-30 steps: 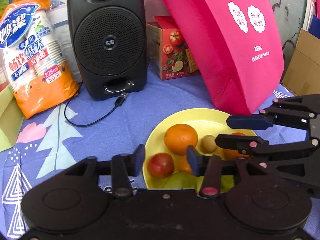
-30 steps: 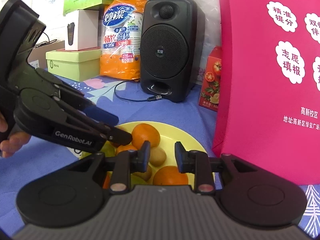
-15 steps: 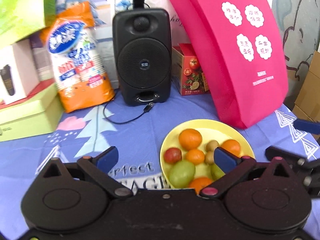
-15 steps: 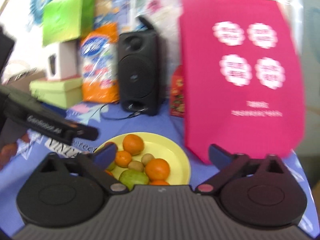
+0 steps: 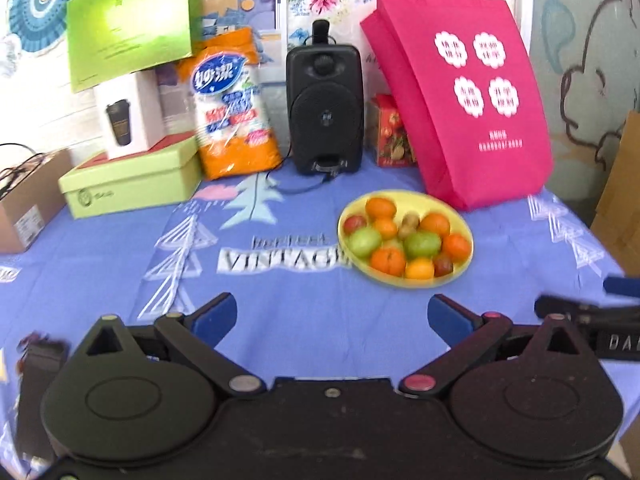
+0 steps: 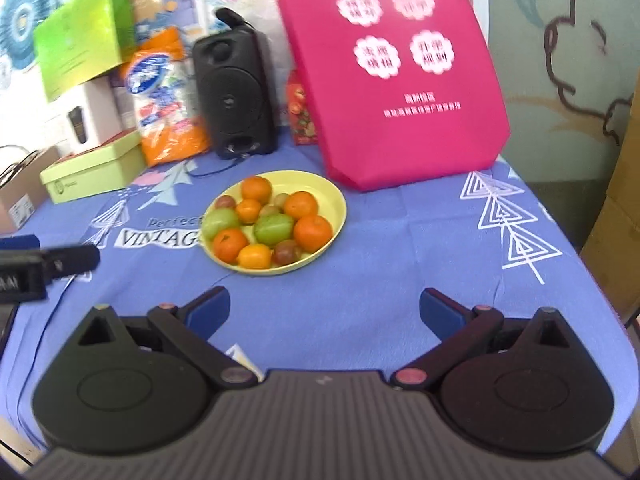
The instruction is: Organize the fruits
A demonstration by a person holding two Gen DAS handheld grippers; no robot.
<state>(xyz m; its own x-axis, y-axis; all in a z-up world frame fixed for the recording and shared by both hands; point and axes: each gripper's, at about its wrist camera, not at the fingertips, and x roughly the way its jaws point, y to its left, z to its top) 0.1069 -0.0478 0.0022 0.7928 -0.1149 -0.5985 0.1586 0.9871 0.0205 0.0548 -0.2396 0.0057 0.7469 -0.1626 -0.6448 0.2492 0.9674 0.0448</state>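
cloth (image 6: 360, 264) fwd open | bag (image 6: 400, 80), speaker (image 6: 236, 96) behind plate (image 6: 336, 200)

— What's on the surface (image 5: 304, 304)?
— A yellow plate (image 5: 464, 272) heaped with oranges (image 5: 387, 260) and green fruit (image 5: 421, 243), pink bag (image 5: 460, 92) just behind it.
— And the left gripper (image 5: 331, 316)?
— Jaws spread wide, holding nothing.

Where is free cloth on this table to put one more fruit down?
Bare cloth lies in front of the yellow plate, toward both tools, and right of it, below the pink bag. The back edge is crowded: speaker, orange pack, green box.
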